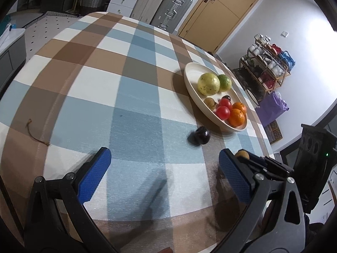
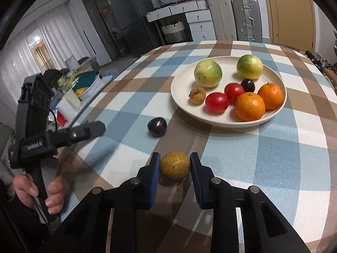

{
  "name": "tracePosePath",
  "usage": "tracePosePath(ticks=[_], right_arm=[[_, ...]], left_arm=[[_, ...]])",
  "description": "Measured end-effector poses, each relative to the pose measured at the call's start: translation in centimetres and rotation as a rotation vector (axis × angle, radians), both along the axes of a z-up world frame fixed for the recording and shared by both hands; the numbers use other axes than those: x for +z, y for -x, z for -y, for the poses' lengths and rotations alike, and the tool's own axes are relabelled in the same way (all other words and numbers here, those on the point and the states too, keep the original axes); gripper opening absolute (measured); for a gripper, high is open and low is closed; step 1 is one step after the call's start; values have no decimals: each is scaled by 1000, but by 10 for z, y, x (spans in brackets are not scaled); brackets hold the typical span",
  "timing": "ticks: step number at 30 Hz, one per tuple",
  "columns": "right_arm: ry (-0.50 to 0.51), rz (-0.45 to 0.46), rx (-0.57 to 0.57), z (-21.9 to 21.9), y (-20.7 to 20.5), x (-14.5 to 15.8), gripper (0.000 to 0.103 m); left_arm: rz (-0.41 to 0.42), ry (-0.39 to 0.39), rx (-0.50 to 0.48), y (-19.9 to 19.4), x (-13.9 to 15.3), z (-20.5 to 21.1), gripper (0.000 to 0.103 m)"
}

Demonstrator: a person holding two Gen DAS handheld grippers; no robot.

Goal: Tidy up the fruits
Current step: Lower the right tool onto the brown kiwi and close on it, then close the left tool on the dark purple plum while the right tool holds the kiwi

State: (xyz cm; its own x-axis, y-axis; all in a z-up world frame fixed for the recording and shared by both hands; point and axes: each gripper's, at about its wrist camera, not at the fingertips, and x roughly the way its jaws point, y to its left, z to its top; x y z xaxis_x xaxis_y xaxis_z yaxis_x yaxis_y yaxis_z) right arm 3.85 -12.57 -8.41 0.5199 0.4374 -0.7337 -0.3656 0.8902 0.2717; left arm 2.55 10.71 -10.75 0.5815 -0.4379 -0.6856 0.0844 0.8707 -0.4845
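A small yellow-brown fruit is pinched between the fingers of the right gripper, near the counter's near edge. The left gripper is held spread and empty. Next, a carry to the plate is called for; the dark plum remains outside it.

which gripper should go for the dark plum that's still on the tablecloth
Left. The left gripper is open and empty, with the dark plum just ahead. The right gripper is closed around a small yellow-brown fruit.

dark plum beside fruit plate
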Motion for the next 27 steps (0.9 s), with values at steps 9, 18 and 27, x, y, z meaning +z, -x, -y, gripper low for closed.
tracePosePath(ticks=[9,18,27], right_arm=[[-49,47,5,13,-4,9,29],[-98,99,4,30,-2,19,29],[-141,140,38,39,1,27,29]], left_arm=[[-13,-51,-51,-10,3,29,102],[-29,-108,-92,-28,-1,57,101],[-8,-168,-141,-40,1,79,80]])
